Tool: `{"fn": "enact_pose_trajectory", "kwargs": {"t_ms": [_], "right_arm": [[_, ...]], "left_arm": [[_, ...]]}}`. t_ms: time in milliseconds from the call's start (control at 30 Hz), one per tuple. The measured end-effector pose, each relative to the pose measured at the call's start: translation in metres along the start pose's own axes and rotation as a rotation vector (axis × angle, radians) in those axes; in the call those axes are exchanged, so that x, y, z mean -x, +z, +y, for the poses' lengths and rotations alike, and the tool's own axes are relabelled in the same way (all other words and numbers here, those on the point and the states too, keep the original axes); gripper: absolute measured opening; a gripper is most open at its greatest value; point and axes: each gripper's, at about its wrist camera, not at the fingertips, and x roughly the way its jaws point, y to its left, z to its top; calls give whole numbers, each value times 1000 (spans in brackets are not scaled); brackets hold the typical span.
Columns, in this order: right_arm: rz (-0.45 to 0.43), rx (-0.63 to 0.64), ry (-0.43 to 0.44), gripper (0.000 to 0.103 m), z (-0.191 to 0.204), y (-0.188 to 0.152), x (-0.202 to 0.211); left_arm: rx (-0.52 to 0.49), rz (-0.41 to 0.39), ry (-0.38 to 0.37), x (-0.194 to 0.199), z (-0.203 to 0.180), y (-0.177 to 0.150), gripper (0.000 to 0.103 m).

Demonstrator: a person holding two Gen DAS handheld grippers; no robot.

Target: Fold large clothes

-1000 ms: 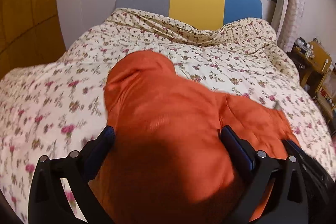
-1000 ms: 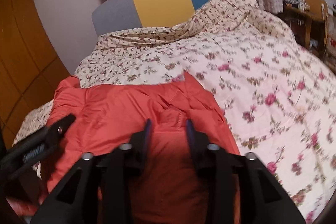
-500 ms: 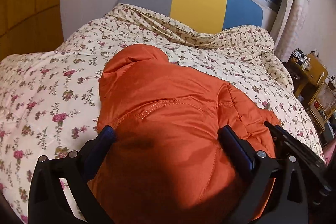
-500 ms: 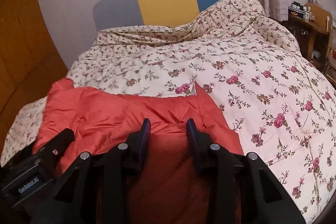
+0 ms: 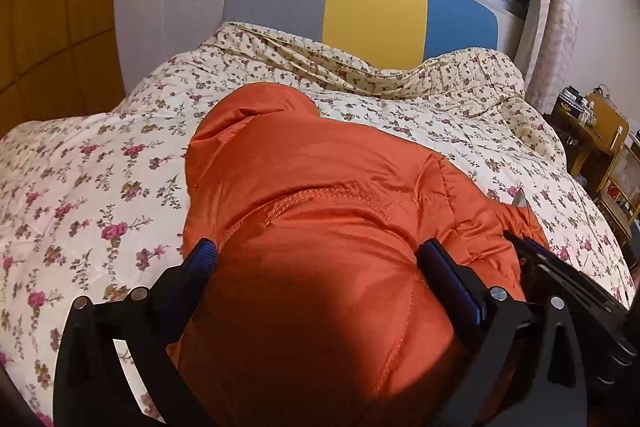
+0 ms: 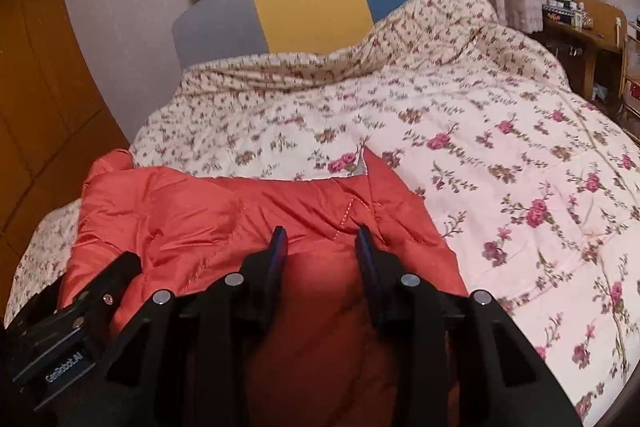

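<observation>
The puffy orange quilted jacket [image 5: 320, 211] lies on the bed's floral cream quilt [image 6: 500, 155]. The left gripper [image 5: 316, 263] has its jaws wide apart over it; the right gripper [image 6: 320, 247] has its jaws slightly apart above its edge.

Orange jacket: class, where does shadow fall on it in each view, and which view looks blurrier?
Left wrist: dark shadow on the orange jacket between the open left hand-held gripper jaws; right wrist: similar shadow near the right hand-held gripper, floral quilt blurrier.
</observation>
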Motion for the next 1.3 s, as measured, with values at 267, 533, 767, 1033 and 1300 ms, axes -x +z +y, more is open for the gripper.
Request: {"fn": "enact_pose_trajectory", "kwargs": {"t_ms": [267, 533, 767, 1033, 1300], "right_arm": [[-76, 21, -50, 44, -2, -32, 56], [-29, 29, -99, 46, -3, -37, 42], [-33, 22, -93, 49, -6, -39, 44], [-50, -26, -84, 67, -13, -46, 58], [-25, -9, -96, 68, -7, -47, 67]], "left_arm": [[4, -50, -58, 50, 9, -29, 100], [-85, -83, -103, 60, 6, -59, 100], [-82, -64, -122, 56, 8, -59, 100], [-40, -16, -182, 76, 30, -66, 100], [43, 37, -211, 81, 47, -77, 100]]}}
